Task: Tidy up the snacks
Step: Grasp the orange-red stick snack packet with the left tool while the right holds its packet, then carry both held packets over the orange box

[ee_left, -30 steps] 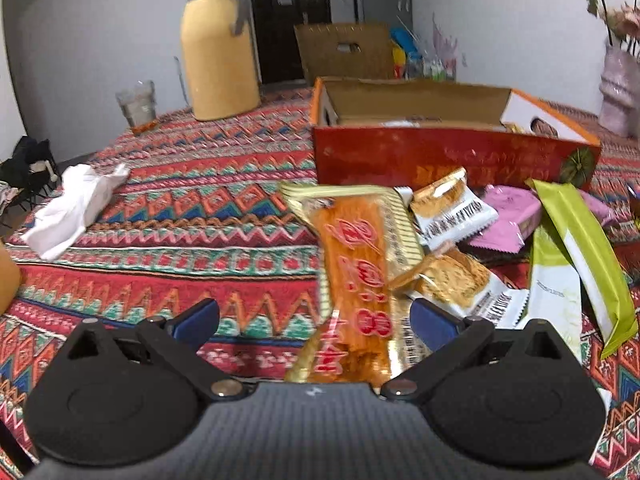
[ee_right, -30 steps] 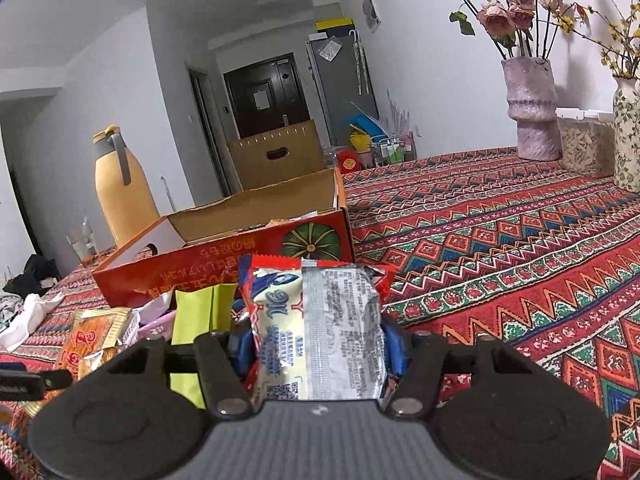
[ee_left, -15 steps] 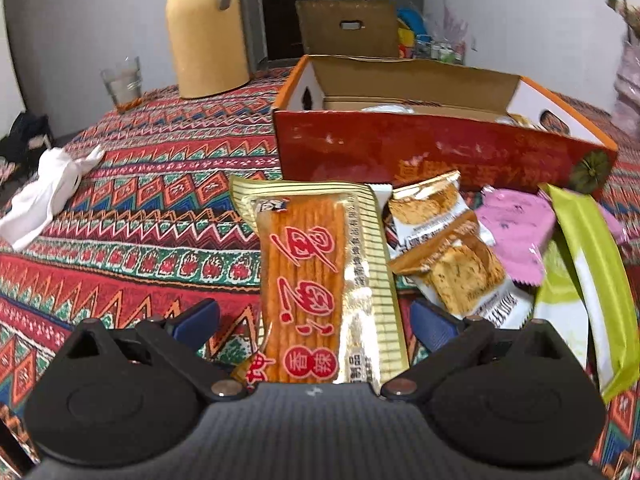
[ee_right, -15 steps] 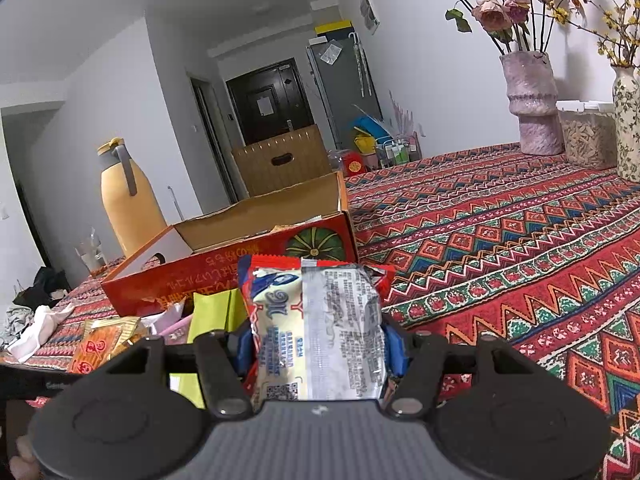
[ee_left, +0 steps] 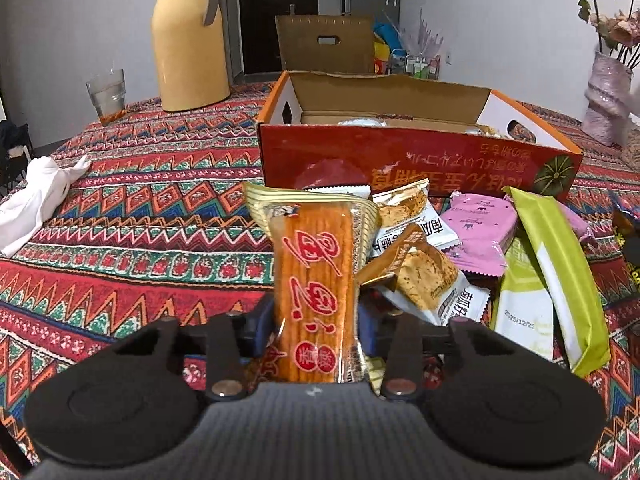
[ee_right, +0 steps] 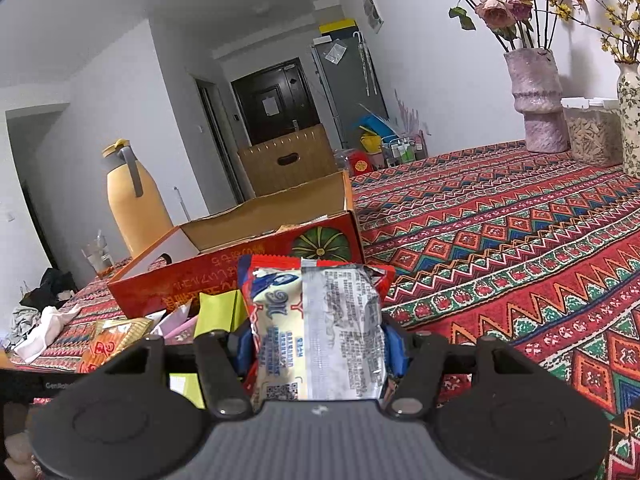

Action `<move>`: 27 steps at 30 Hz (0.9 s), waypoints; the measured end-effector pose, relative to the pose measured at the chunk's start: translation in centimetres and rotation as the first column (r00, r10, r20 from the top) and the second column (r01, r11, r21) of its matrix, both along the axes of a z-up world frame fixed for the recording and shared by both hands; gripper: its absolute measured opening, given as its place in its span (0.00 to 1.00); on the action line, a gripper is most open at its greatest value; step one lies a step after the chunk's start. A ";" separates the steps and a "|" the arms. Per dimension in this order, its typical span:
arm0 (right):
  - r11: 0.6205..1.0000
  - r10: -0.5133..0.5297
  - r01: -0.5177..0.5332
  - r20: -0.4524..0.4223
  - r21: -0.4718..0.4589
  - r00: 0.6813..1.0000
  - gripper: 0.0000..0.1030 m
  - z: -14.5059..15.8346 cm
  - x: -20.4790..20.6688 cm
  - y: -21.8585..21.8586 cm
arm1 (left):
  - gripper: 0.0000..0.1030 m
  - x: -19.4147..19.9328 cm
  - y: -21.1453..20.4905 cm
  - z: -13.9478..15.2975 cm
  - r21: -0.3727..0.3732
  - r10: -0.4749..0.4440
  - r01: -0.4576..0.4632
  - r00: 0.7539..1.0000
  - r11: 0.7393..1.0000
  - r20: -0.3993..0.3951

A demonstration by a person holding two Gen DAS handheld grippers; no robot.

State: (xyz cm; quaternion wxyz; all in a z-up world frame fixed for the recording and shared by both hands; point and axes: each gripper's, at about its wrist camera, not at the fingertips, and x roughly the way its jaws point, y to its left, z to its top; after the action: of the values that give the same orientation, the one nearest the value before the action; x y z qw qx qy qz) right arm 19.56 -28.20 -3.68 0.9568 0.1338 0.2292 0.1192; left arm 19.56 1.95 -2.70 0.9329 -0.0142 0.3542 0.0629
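Left gripper (ee_left: 316, 330): its jaws have just been closing, and the orange snack packet (ee_left: 314, 280) is now clamped between the blue pads, standing upright.
Right gripper (ee_right: 320, 344): pressed shut on a silver-and-red snack packet (ee_right: 318, 324), which is held clear of the table.
Loose snacks: biscuit packets (ee_left: 424, 276), a pink packet (ee_left: 478, 226) and green packets (ee_left: 560, 276) are heaped on the patterned tablecloth (ee_left: 140, 216) just in front of the box.
Red cardboard box (ee_left: 400, 160): set open behind the heap; some contents are glimpsed inside.
Far edge: a yellow thermos jug (ee_left: 188, 40) and a glass (ee_left: 106, 94) are seen.
Left edge: a white cloth (ee_left: 36, 200) is seen.
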 end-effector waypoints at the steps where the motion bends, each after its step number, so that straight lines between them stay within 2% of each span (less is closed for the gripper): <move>1: 1.000 0.000 0.000 0.000 0.000 1.000 0.58 0.0 0.0 0.0 | 0.38 -0.1 0.1 0.1 -0.001 0.001 -0.001 1.000 1.000 0.005; 17: 1.000 0.001 -0.001 0.018 -0.009 1.000 0.58 0.1 -0.3 0.1 | 0.35 -3.3 1.4 2.6 -0.018 0.012 -0.010 0.993 1.000 0.117; 27: 0.996 0.000 0.004 0.039 -0.088 0.999 0.58 1.0 -1.1 1.4 | 0.35 -3.2 0.9 4.7 -0.034 -0.014 0.021 0.983 0.999 0.184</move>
State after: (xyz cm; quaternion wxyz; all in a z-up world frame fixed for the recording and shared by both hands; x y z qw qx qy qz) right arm 18.51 -26.76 -2.68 0.9662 0.0892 0.2152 0.1106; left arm 16.34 2.81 1.96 0.9617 -0.0335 0.2678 0.0469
